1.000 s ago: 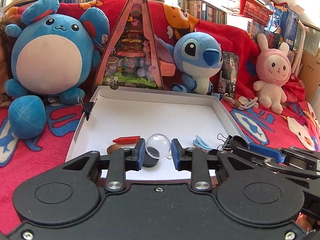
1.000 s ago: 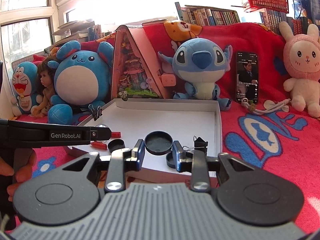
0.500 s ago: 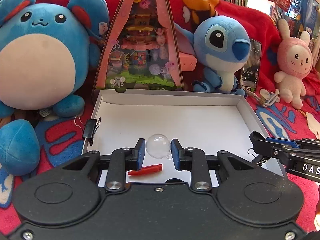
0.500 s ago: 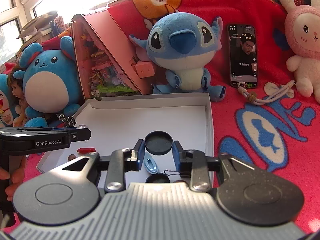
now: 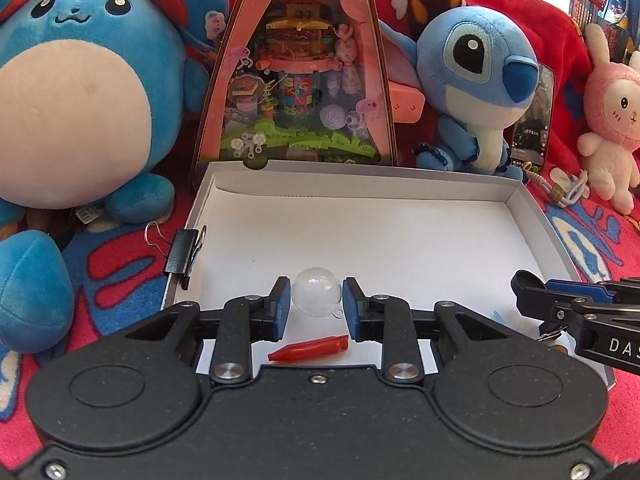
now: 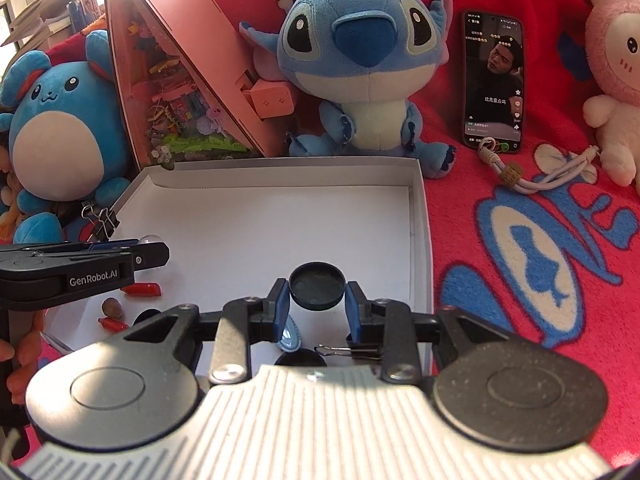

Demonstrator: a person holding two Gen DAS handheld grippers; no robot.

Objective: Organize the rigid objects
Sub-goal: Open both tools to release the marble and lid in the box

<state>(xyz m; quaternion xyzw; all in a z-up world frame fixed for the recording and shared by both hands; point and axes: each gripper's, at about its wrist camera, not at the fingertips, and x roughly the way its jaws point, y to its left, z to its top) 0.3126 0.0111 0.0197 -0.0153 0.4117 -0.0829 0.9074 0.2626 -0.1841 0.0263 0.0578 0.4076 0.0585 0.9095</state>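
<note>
Rigid small objects lie in and over a white shallow box point(image 5: 360, 200) that stands on a red blanket point(image 6: 520, 240). The left gripper point(image 5: 316, 304) holds a clear plastic ball point(image 5: 316, 297) between its blue pads, above the near part of the box floor. The right gripper point(image 6: 316, 300) is closed on a black round lid point(image 6: 317, 286), also held above the box, near its right wall.

On the box floor below the left gripper lies a red pointed cap point(image 5: 308, 349). In the right wrist view, more things are in the near part of the box: a second red piece point(image 6: 113, 324), a small brown nut point(image 6: 112, 307), a light blue clip point(image 6: 292, 336), another black lid point(image 6: 300, 358) and a black binder clip point(image 6: 356, 349). A further binder clip point(image 5: 184, 256) sits on the left wall of the box.

Behind the box stand a pink triangular toy package point(image 5: 304, 80), a round blue plush point(image 5: 80, 92) and a blue big-eared plush point(image 6: 360, 72). A phone point(image 6: 494, 80) leans on the blanket beside a pink rabbit plush point(image 5: 612, 120).
</note>
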